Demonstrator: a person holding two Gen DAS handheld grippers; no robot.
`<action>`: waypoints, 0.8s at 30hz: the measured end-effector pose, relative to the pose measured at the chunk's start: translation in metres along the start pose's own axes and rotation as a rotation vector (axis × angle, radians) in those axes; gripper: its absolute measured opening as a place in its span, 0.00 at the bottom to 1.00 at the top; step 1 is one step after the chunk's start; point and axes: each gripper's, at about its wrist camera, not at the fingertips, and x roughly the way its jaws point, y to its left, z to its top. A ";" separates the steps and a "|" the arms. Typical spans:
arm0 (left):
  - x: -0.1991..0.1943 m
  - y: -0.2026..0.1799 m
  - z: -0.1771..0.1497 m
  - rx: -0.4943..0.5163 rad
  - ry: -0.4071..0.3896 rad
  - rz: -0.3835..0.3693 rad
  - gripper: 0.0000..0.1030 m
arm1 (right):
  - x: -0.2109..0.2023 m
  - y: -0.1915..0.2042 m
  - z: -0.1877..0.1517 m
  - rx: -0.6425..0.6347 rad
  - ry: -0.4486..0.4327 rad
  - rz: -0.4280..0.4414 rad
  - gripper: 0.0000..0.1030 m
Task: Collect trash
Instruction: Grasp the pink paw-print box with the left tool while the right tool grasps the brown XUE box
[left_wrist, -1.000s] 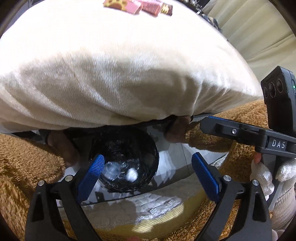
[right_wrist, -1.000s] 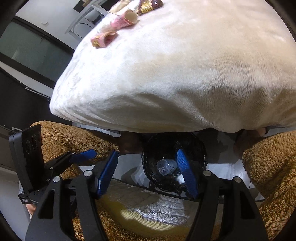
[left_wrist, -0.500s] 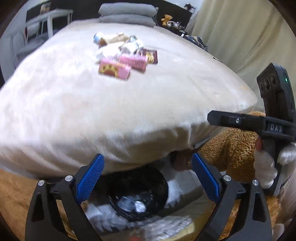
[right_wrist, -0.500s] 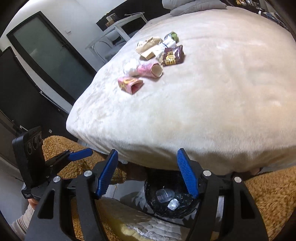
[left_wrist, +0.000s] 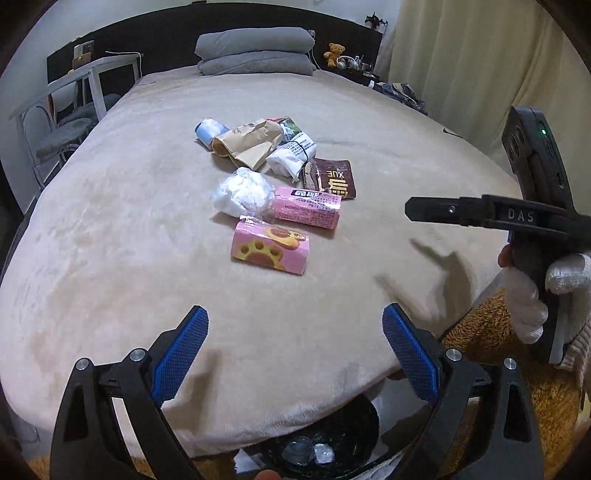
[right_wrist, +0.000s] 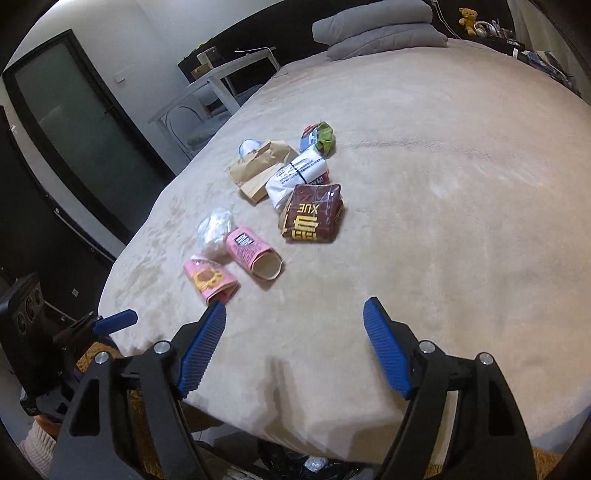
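Note:
A pile of trash lies mid-bed: a pink paw-print carton (left_wrist: 270, 250) (right_wrist: 209, 279) nearest, a pink tube carton (left_wrist: 307, 211) (right_wrist: 253, 254), a clear plastic wad (left_wrist: 243, 196) (right_wrist: 215, 231), a brown wrapper (left_wrist: 336, 179) (right_wrist: 312, 213), a white wrapper (left_wrist: 291, 156), a brown paper bag (left_wrist: 248, 142) (right_wrist: 258, 168). A black-lined trash bin (left_wrist: 325, 443) (right_wrist: 303, 463) sits below the bed's near edge, with some clear trash inside. My left gripper (left_wrist: 295, 347) and right gripper (right_wrist: 295, 343) are both open and empty, above the bed's near edge, short of the pile.
The beige bed cover (left_wrist: 129, 221) fills both views. Grey pillows (left_wrist: 255, 51) lie at the headboard. A white desk and chair (left_wrist: 74, 103) stand at the left. A brown shaggy rug (left_wrist: 491, 339) lies on the floor by the bin.
Both grippers rose from the bin under the bed's edge to above the bed; the trash pile came into full view. Both stayed open.

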 end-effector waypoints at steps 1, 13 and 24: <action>0.006 0.000 0.004 0.014 0.007 0.008 0.91 | 0.005 -0.001 0.005 0.009 0.005 -0.003 0.75; 0.057 0.009 0.040 0.106 0.095 0.041 0.91 | 0.067 -0.011 0.061 0.037 0.056 -0.060 0.75; 0.078 0.015 0.047 0.071 0.151 0.057 0.85 | 0.104 0.012 0.074 -0.085 0.075 -0.158 0.75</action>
